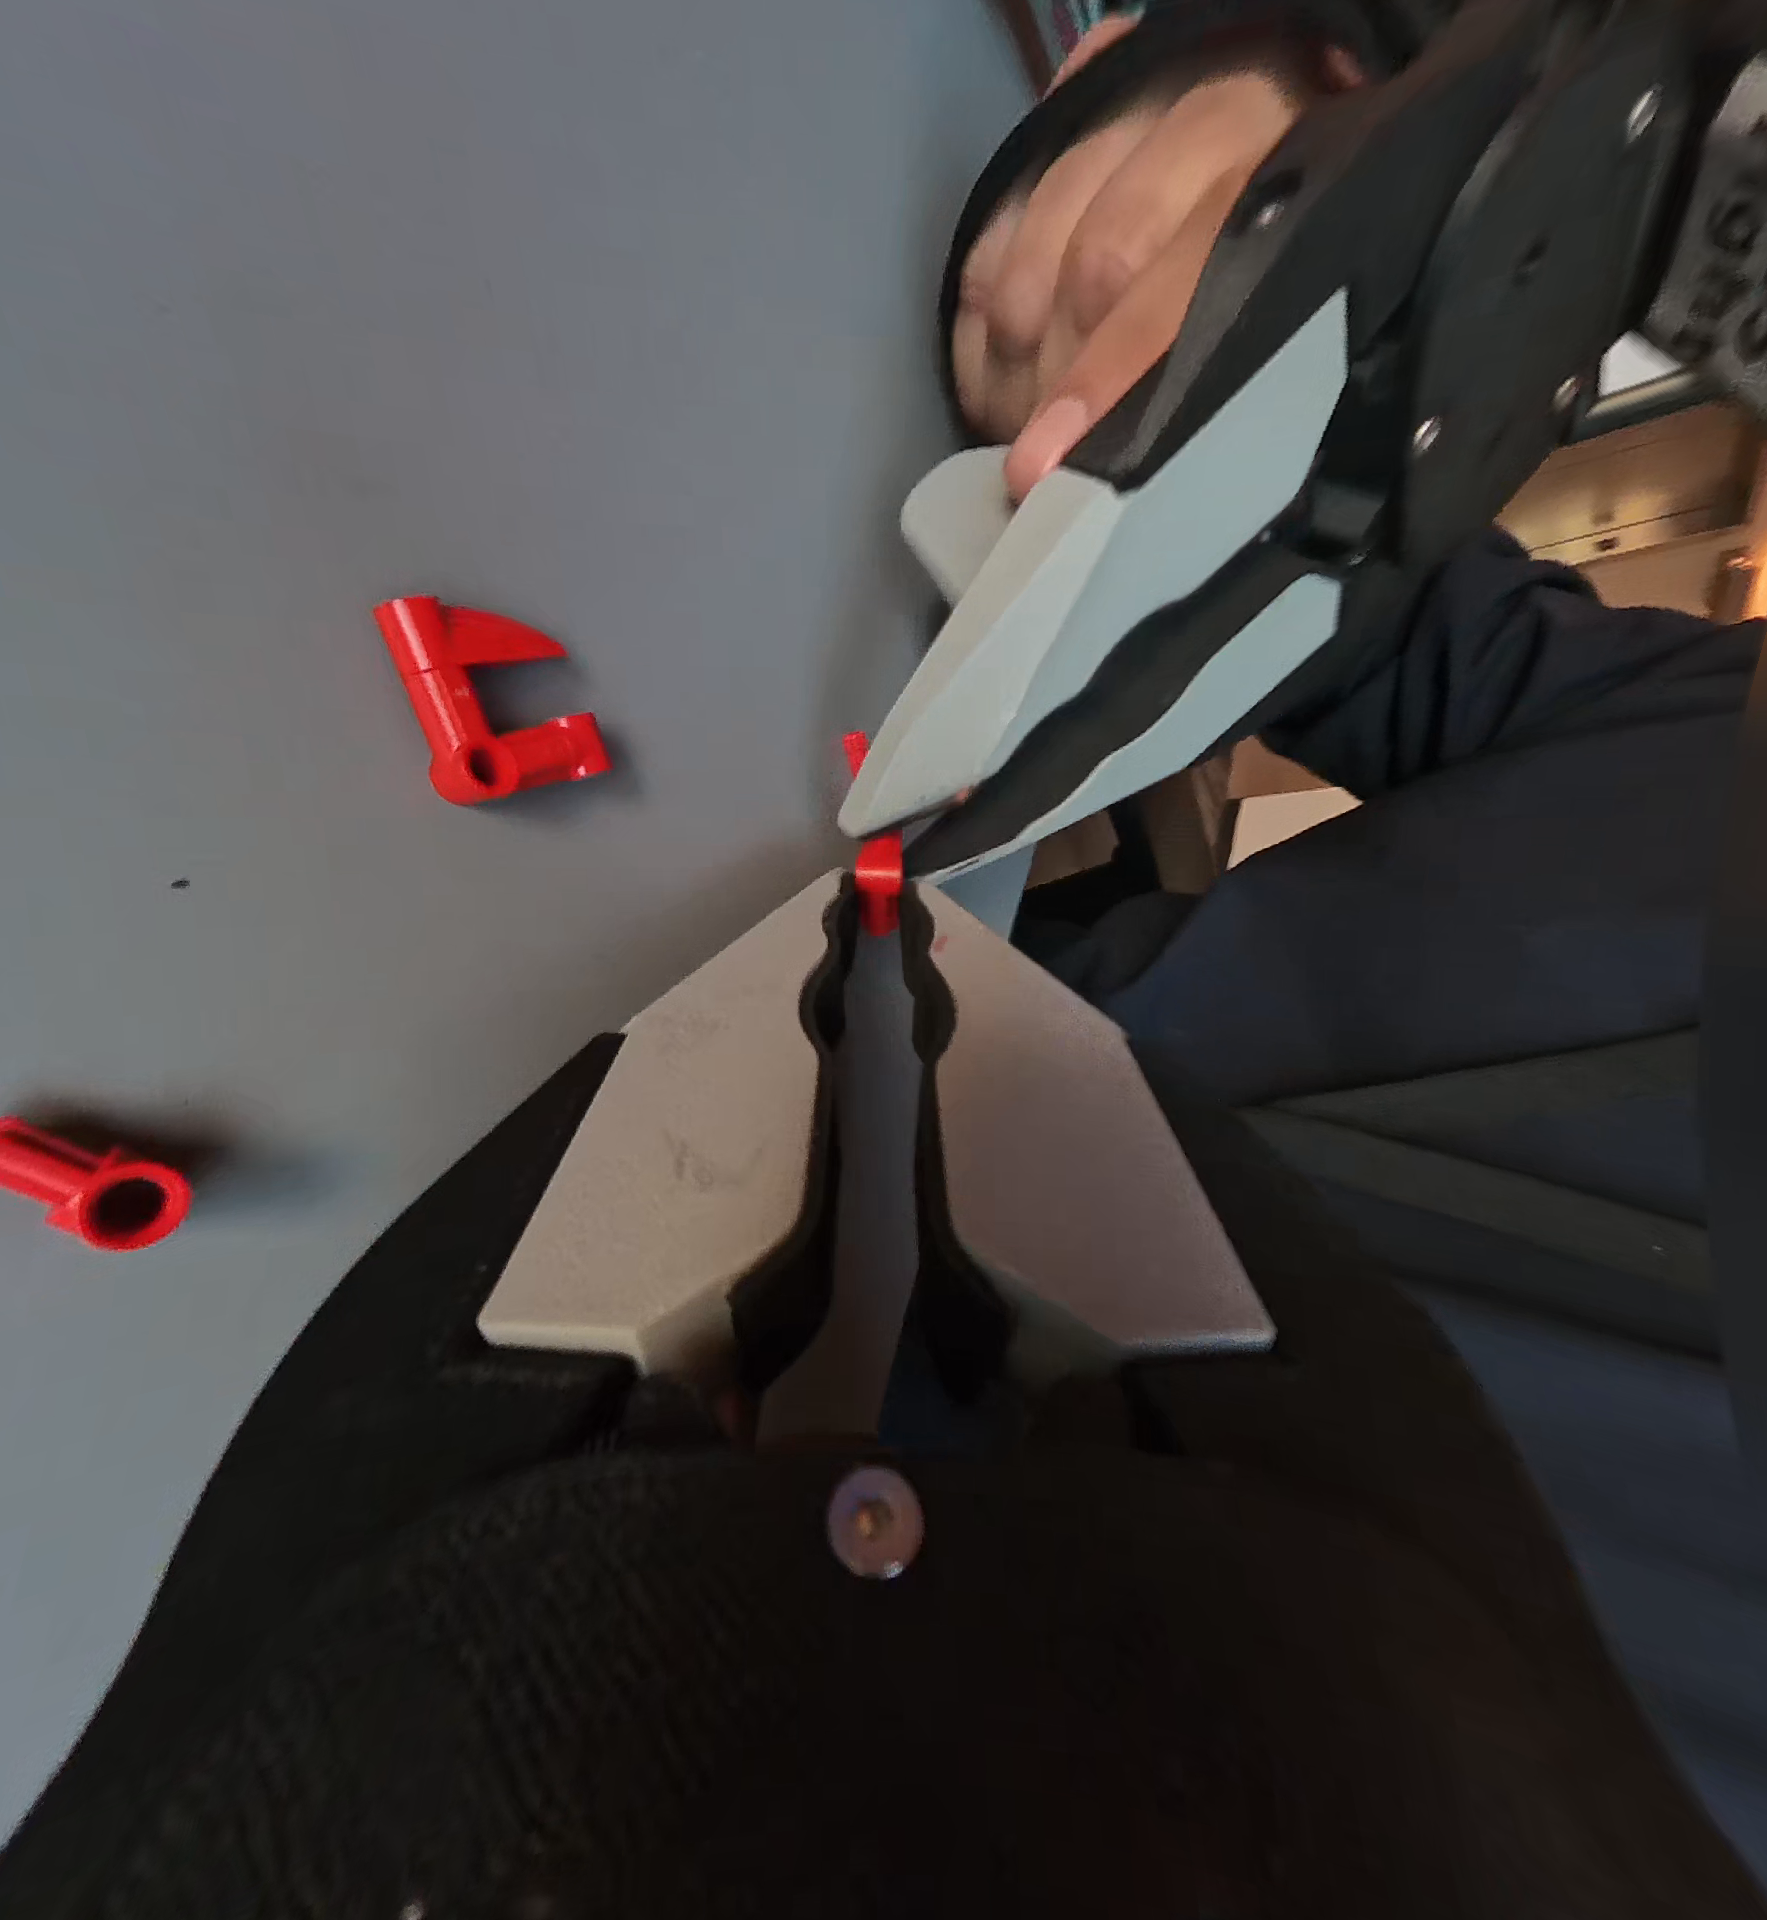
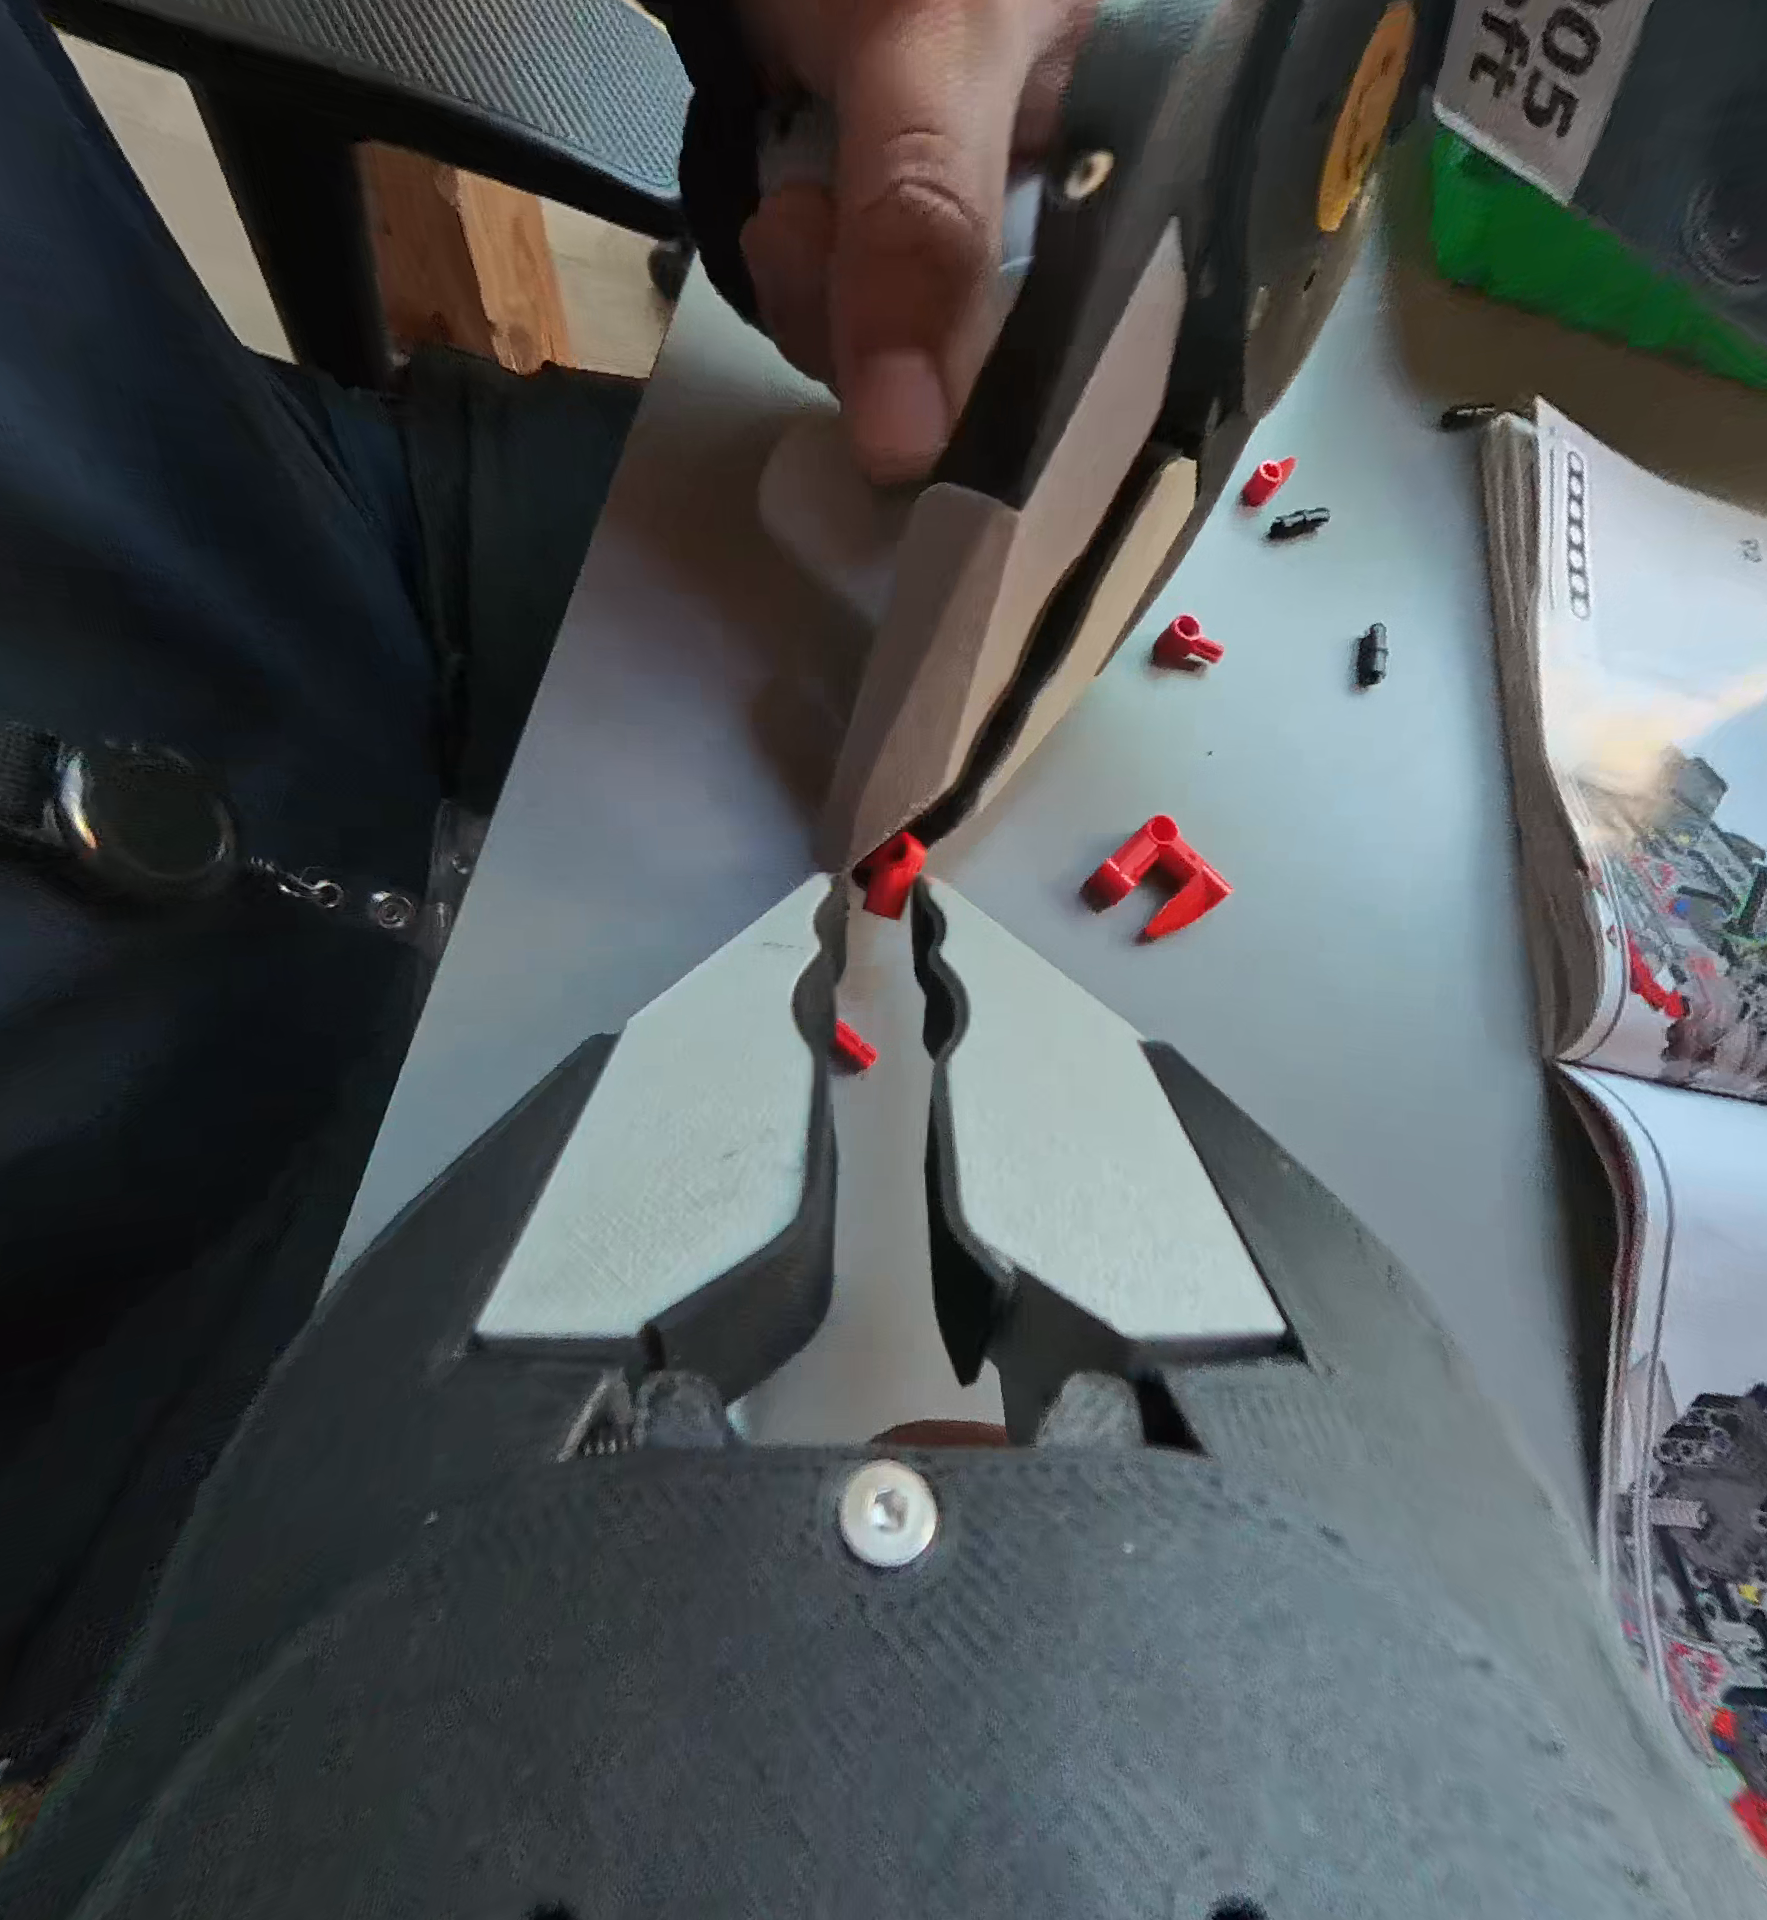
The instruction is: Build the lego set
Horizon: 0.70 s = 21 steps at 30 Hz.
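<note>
Fingers (image 1: 713, 1143) of the left gripper (image 1: 874, 894) are pinching a small red connector piece (image 1: 877, 883) at their very tips, with only a narrow gap running between the pale pads behind it. In the right wrist view, the right gripper (image 2: 874, 894) is also meeting that same small red connector piece (image 2: 891, 875) at its tips, its fingers (image 2: 671, 1143) drawn nearly together; whether they are truly clamping it or only touching cannot be told. The two grippers are pointing tip to tip, each slanting in from the far side in the other's view, both raised above the grey table (image 1: 235, 364). A person's hand (image 1: 1076, 301) is wrapping the right gripper's black handle, and another hand (image 2: 889, 260) is holding the left one, a finger lying along its side.

On the table to the left in the left wrist view, a red hooked assembly (image 1: 489, 696) is lying flat, and nearer the left edge a red pin-with-ring piece (image 1: 89, 1184) is resting apart from it. The right wrist view shows the same red hooked assembly (image 2: 1154, 878) just right of the tips, another small red piece (image 2: 853, 1044) seen between the fingers, further red connectors (image 2: 1183, 642), and black pins (image 2: 1370, 655) scattered farther off. An open instruction booklet (image 2: 1689, 831) is lying at the right, with a green box (image 2: 1585, 270) beyond it. The person's dark clothing (image 2: 131, 623) is filling the left side.
</note>
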### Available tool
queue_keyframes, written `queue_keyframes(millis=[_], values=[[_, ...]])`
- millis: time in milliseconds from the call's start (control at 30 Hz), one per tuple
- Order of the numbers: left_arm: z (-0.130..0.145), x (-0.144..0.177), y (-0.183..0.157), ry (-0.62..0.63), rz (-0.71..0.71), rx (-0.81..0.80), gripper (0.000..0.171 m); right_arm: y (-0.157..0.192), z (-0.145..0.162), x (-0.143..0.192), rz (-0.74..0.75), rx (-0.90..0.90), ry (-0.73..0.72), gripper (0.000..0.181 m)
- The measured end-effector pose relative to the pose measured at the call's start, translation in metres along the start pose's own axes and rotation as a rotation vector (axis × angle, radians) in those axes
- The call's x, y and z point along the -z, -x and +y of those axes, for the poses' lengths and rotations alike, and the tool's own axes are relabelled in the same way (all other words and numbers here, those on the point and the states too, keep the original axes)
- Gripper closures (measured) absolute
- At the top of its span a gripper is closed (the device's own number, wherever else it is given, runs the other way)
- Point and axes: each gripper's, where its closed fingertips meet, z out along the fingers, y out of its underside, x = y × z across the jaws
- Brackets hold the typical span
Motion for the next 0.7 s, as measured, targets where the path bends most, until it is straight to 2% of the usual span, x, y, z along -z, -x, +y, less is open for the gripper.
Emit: queue_keyframes(millis=[200, 367, 500, 700], values=[[-0.001, 0.003, 0.003, -0.043, -0.011, -0.053, 0.167, -0.007, 0.001, -0.004, 0.068, 0.0, 0.01, 0.178], [-0.014, 0.011, -0.013, -0.15, 0.028, -0.138, 0.155, -0.01, -0.011, 0.006, 0.195, 0.16, -0.048, 0.178], [-0.01, 0.01, -0.013, -0.111, 0.003, -0.189, 0.165, -0.01, -0.013, 0.008, 0.274, 0.255, -0.028, 0.178], [-0.009, 0.012, -0.019, -0.123, -0.005, -0.304, 0.166, -0.008, -0.019, 0.011, 0.351, 0.347, -0.014, 0.178]])
